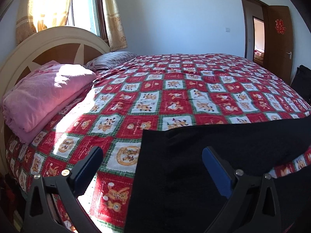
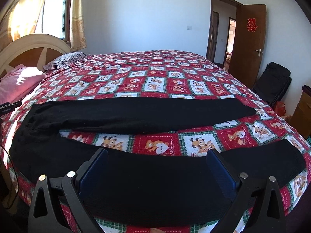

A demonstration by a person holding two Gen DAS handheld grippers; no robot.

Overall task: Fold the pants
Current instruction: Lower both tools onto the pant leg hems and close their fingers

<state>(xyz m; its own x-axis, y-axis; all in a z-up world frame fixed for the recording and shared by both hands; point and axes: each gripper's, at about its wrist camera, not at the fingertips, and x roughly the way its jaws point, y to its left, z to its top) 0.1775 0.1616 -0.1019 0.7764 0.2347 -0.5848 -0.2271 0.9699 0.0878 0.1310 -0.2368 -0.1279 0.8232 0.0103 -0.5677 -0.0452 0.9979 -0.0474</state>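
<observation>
With both my left gripper [image 1: 152, 167] and right gripper [image 2: 157, 167] spread wide and empty over the black pants [image 2: 136, 114] lying legs apart on the quilt [image 2: 155, 83], I'd pinch the near leg's edge squarely, both sides level.

Left tongs [image 1: 152, 166] spread wide, level, pointing forward; right tongs [image 2: 156, 167] likewise spread wide.

red 囍 sign [image 2: 252, 24] (paper cutout) on door [image 2: 246, 58]
</observation>
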